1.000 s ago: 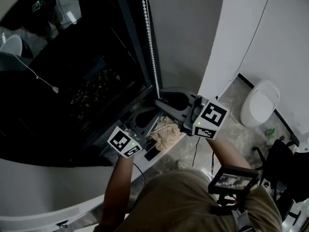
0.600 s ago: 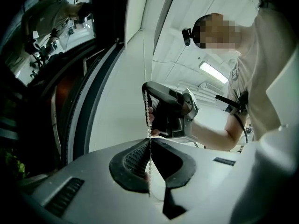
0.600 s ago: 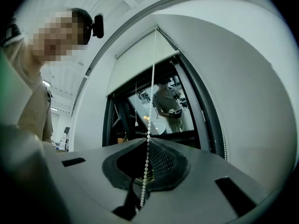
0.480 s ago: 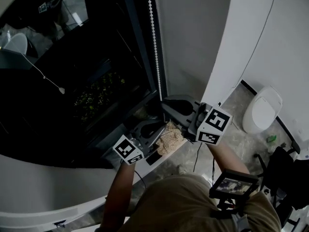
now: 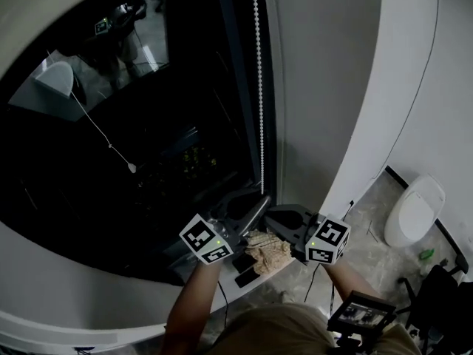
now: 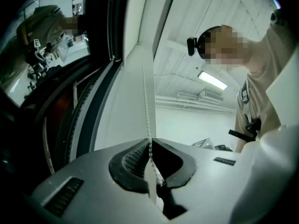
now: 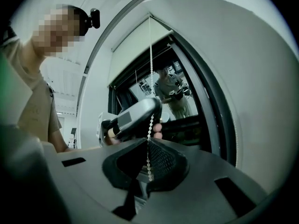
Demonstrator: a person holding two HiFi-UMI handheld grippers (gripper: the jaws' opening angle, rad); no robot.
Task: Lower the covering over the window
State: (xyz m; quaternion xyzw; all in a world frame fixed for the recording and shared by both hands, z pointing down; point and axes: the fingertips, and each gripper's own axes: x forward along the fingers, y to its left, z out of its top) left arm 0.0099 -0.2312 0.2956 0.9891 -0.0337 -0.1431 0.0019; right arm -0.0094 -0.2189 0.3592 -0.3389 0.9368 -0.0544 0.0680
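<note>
The right gripper [image 7: 148,143] jaws clamp the bead chain [image 7: 150,69] right of the window [image 5: 148,161]. The left gripper [image 6: 150,143] jaws, just opening, straddle it loosely above. The blind [image 7: 140,50] sits at the window's top. Risk: the chain slips the slack jaws, stalling lowering.

Person wears a tan short-sleeved shirt [image 6: 254,101]. A black camera [image 6: 190,45] is fitted at the head, and a small screen unit [image 5: 358,315] sits on a black mount at the chest. Left gripper [image 5: 255,204] and right gripper [image 5: 275,214] have grey shells and black ribbed pads [image 6: 133,160]. Each carries a white marker cube [image 5: 206,239] with black squares and a green light.
</note>
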